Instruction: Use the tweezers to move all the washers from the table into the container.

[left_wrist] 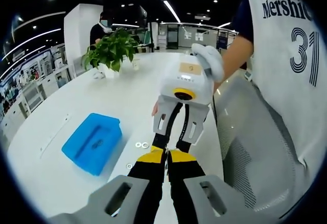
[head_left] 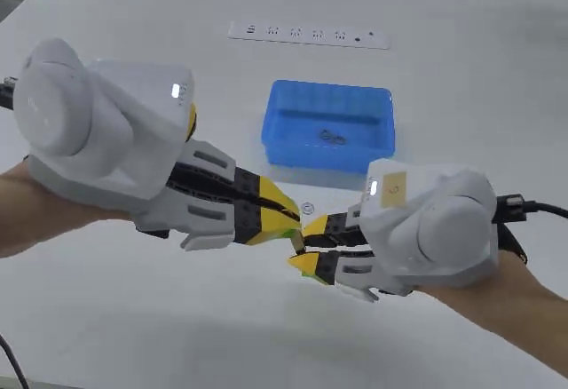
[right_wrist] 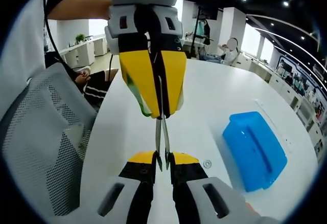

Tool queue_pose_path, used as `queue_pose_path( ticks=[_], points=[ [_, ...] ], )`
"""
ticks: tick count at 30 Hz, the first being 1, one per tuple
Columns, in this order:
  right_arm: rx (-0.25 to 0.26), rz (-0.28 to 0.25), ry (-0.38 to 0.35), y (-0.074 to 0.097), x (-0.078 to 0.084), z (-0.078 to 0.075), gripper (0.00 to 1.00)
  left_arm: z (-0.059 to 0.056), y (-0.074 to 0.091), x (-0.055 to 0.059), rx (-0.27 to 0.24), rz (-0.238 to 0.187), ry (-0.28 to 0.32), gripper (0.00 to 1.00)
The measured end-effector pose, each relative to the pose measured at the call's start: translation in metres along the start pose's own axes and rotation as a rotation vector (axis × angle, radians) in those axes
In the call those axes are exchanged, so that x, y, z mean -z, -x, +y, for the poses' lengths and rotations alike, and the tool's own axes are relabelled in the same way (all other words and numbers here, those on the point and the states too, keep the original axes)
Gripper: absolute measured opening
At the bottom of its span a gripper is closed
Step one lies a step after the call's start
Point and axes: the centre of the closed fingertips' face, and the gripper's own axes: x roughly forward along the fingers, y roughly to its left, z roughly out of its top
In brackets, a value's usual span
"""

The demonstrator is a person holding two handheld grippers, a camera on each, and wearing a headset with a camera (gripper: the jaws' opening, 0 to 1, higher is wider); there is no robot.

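Blue container (head_left: 302, 151) holds washers (head_left: 333, 136); just before it, left claw (head_left: 293, 220) pinches tweezers (right_wrist: 162, 132), tips between nearly closed jaws of right claw (head_left: 300, 245), grip there unclear; one washer (head_left: 307, 208) lies close by

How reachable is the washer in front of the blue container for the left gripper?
Probably yes: the washer lies on bare table right beside the left gripper, though its tweezers end between the jaws of the right gripper.

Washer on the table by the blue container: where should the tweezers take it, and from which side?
Grip the washer by its rim, probably: one tweezers tip through the hole, one outside, coming down from above. It lies flat on the table, so a sideways pinch finds little edge.
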Motion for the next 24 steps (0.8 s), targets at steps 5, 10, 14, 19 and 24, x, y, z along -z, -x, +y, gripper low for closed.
queue_pose_path(
  ticks=[5, 10, 14, 19, 24],
  points=[
    [0.015, 0.0, 0.008, -0.009, -0.002, -0.007, 0.12, 0.01, 0.003, 0.006, -0.022, 0.009, 0.0, 0.06],
    [0.037, -0.004, 0.012, -0.016, -0.005, -0.019, 0.12, 0.021, 0.004, 0.008, -0.037, 0.018, -0.008, 0.06],
    [0.044, -0.003, 0.008, -0.019, -0.004, -0.026, 0.12, 0.029, 0.003, 0.01, -0.04, 0.024, -0.01, 0.06],
    [0.046, 0.002, 0.009, -0.023, -0.003, -0.032, 0.12, 0.035, 0.001, 0.011, -0.039, 0.03, -0.017, 0.06],
    [0.045, 0.004, -0.009, -0.025, 0.002, -0.034, 0.12, 0.038, -0.002, 0.015, -0.036, 0.043, -0.025, 0.06]
  ],
)
